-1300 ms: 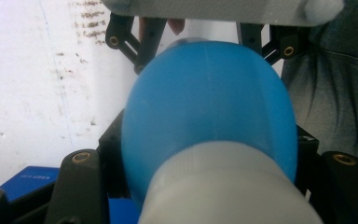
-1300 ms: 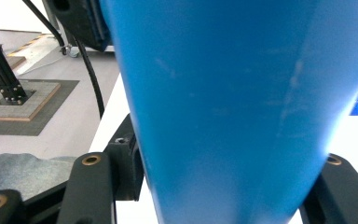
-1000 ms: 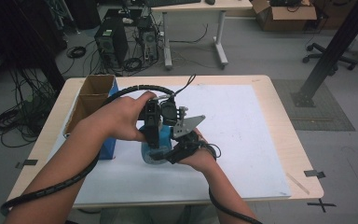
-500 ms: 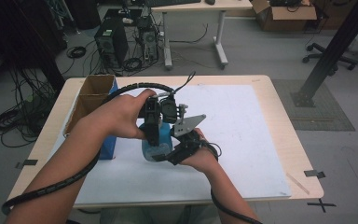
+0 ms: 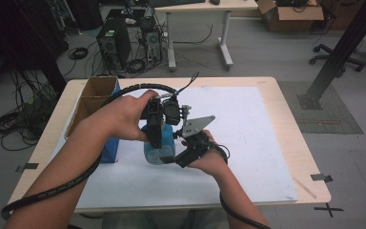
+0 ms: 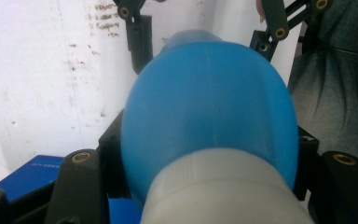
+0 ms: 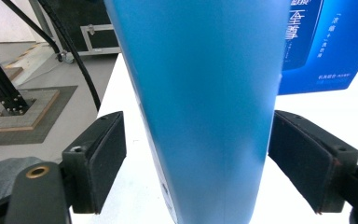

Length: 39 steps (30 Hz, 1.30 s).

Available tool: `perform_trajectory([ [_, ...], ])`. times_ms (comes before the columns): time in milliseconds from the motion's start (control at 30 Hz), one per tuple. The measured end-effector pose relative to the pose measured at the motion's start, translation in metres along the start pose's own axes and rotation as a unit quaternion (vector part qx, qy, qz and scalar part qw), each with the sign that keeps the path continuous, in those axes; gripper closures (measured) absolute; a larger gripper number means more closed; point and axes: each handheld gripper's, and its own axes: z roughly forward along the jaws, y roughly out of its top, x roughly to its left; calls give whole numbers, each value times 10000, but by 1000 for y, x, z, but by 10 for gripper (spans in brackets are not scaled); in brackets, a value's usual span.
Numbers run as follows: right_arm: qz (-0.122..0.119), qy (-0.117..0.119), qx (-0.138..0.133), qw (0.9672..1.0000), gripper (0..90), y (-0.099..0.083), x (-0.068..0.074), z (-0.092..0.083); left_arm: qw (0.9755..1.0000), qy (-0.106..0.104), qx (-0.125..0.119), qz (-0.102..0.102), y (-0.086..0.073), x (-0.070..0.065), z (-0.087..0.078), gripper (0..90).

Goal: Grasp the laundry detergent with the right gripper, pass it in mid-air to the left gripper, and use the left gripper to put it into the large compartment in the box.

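Gripping the blue bottle point(image 5: 159, 145) near its top, the left tool point(image 5: 156, 125) squeezes tight. The right tool point(image 5: 181, 157) has just been opening. Its pads point(image 7: 106, 156) stand off the bottle between them.

Blue bottle point(image 6: 205, 112) (white cap point(image 6: 223, 191)), black pads point(image 7: 105, 158).

This is a lab or technical workroom. Behind the wooden table point(image 5: 295, 143), which is covered by a white sheet point(image 5: 248, 124), desktop computer towers point(image 5: 112, 45) stand on the grey floor amid loose black cables point(image 5: 14, 124). A second desk with white legs point(image 5: 198, 28) stands farther back, with an open cardboard box point(image 5: 290, 9) and an office chair base point(image 5: 336, 50) on the floor near it. A black metal frame post point(image 5: 336, 57) rises at the right, and black tape marks point(image 5: 328, 209) sit on the floor.
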Motion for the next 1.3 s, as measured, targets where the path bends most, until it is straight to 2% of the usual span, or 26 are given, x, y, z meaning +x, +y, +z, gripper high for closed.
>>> perform_trajectory([
  [667, 80, -7, 111, 9999, 84, 0, -2, -23, 9999, 12, 14, -149, -2, 6, -8, 377],
  [1133, 237, -198, 369, 9988, 42, 2, -5, -57, 9996, 56, 30, -281, -10, 13, -14, 376],
  [1300, 202, -312, 467, 9982, 35, 5, -4, -68, 9995, 23, 68, -322, -12, 15, -15, 376],
])
